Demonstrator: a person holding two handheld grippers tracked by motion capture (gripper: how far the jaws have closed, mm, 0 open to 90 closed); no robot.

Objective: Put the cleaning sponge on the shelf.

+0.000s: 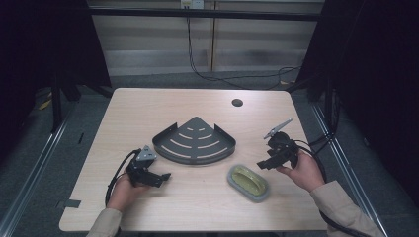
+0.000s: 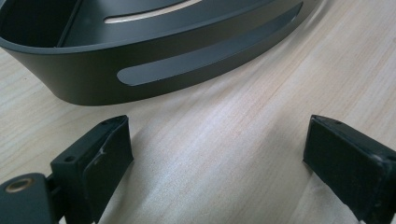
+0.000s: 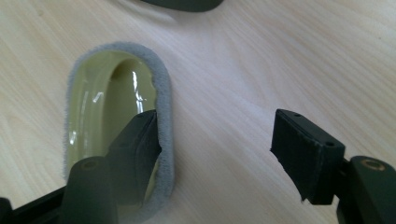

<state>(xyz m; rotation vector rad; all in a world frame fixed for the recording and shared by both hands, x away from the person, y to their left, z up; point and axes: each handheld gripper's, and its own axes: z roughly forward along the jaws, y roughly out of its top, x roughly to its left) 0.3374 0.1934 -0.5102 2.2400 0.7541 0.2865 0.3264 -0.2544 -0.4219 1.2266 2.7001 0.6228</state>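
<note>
A dark grey fan-shaped corner shelf (image 1: 194, 140) with slots lies in the middle of the table. An oval olive-green soap dish with a grey fuzzy rim (image 1: 247, 182) lies in front of it to the right. My left gripper (image 1: 165, 177) rests low at the front left, open, pointing at the shelf's curved wall (image 2: 154, 70). My right gripper (image 1: 261, 165) hovers open just right of the dish; in the right gripper view its left jaw overlaps the dish's rim (image 3: 163, 107) and the right jaw stands over bare table. Nothing sits between either pair of jaws.
The table (image 1: 148, 108) is light wood with a round cable hole (image 1: 237, 102) at the back right. Black cables trail from both grippers. Dark frame posts and curtains stand on both sides, and grey floor surrounds the table.
</note>
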